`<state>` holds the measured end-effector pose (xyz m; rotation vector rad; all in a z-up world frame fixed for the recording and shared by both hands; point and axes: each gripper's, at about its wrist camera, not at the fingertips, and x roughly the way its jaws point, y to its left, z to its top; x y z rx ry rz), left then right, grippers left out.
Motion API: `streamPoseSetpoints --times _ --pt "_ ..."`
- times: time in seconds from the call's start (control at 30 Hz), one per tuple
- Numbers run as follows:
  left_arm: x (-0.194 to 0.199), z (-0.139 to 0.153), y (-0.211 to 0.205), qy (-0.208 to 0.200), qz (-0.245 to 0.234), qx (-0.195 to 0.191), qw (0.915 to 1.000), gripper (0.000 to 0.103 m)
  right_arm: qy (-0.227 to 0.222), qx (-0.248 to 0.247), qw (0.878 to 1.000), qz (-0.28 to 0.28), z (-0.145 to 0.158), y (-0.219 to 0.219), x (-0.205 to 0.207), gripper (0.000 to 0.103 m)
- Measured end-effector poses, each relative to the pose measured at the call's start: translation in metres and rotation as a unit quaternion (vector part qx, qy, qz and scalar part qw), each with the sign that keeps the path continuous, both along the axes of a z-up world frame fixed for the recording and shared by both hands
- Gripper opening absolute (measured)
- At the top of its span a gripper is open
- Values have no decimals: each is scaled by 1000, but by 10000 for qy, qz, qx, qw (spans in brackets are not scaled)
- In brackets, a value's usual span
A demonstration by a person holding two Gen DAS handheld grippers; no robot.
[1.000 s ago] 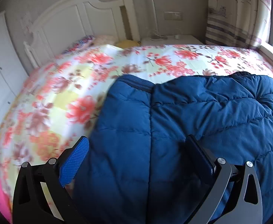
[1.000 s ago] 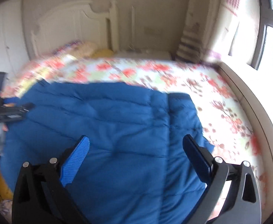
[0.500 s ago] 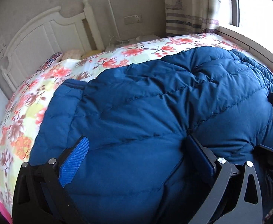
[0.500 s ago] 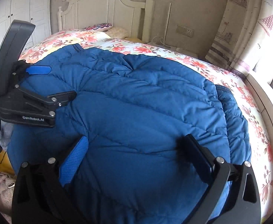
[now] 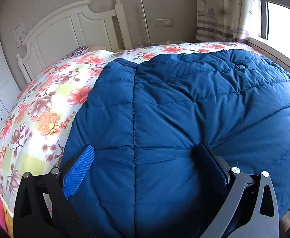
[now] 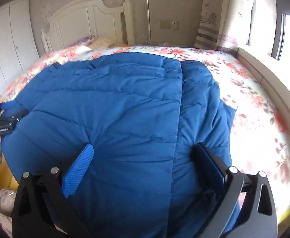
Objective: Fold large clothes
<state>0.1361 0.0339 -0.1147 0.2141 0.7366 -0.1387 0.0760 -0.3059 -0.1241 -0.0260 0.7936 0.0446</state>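
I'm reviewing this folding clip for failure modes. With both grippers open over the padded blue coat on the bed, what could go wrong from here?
1. The blue coat is thick and puffy; the open left gripper may pinch only its top layer.
2. The coat's near edge overhangs the bed; pulling it nearer with the right gripper could slide it off.

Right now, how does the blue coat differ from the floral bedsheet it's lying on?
The coat is one plain dark blue; the bedsheet is pale with red and pink flowers. The coat is puffy, stitched into quilted panels with creases; the bedsheet lies thin and smooth. The coat covers only the near part of the bed, while the bedsheet shows beyond it toward the headboard and at both sides. Both are soft fabric, spread out flat.
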Motion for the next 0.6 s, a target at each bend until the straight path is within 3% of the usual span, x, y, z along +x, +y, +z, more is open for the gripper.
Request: streamPoseSetpoints --times 0.07,0.13,0.23,0.27,0.4,0.6 --pt "2 0 2 14 -25 -46 10000 99 -249 -181 9995 7 14 12 -9 98" --pt "-4 -1 6 -44 -32 -71 10000 99 -451 -151 9982 365 22 32 -19 98" --pt "-5 -1 6 -56 -38 -78 9999 99 -141 -424 9968 667 -7 52 -15 100" --pt "-5 -2 6 -53 -39 -95 9999 99 -255 -334 9970 650 -12 49 -14 101" --pt "-5 -4 7 -78 -54 -103 9999 99 -124 -243 9967 762 -12 45 -10 101" --pt "-6 -2 10 -56 -38 -140 9999 99 -426 -123 9990 82 2 11 -30 100"
